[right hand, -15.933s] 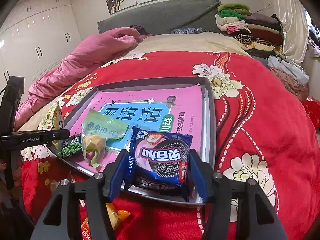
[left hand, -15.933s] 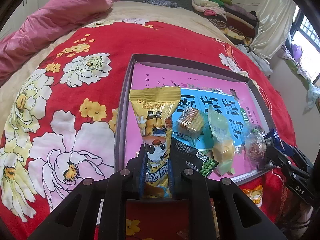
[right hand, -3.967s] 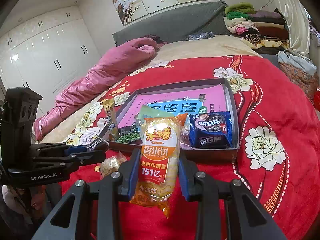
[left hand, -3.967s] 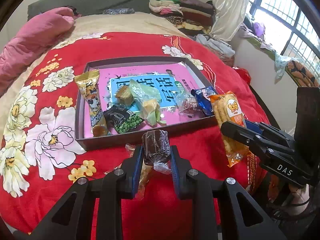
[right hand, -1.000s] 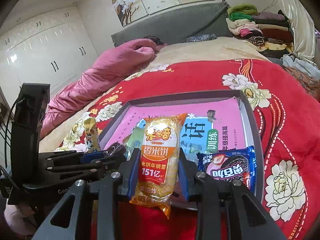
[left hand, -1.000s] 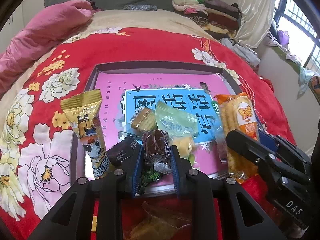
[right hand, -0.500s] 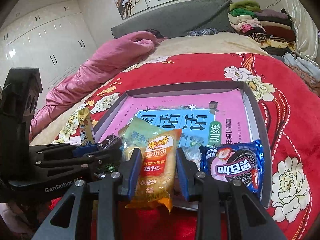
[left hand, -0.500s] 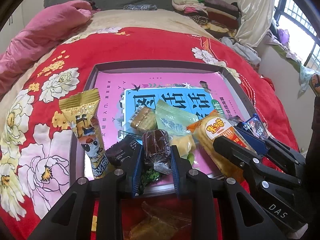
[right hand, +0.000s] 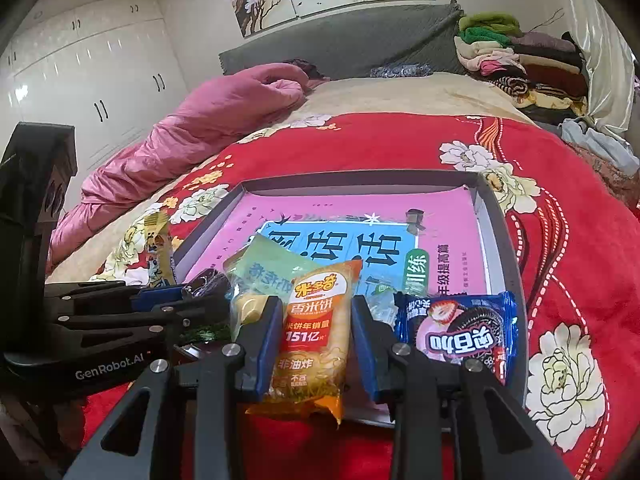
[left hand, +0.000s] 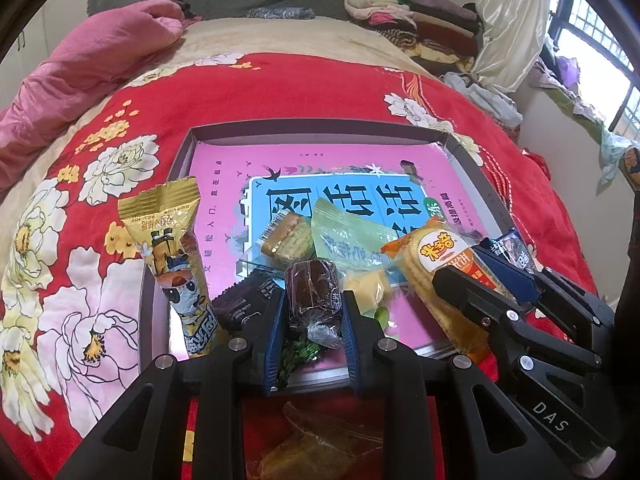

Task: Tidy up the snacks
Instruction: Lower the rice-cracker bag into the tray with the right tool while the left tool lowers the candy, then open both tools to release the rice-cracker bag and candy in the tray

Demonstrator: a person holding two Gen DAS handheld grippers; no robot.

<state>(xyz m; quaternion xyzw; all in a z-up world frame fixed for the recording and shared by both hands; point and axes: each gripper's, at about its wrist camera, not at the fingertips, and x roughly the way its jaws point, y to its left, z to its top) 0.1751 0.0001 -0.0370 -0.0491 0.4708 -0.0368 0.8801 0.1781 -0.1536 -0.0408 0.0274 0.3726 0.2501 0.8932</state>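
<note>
Since half a second ago, spread wider: right gripper [right hand: 313,334] jaws now parted from the rice cracker pack [right hand: 316,332], a gap on each side, where before they pinched it. Pack lying lower, its far end inside the tray [right hand: 498,216], its tail hanging over the near rim onto the red blanket [right hand: 580,264]. Orange and yellow wrapper, red label band, just left of the blue cookie packet [right hand: 460,334]. Still clamped on the brown wrapped cake [left hand: 314,294]: left gripper [left hand: 313,320], held over the tray's near edge above the dark pea packet [left hand: 244,304].
</note>
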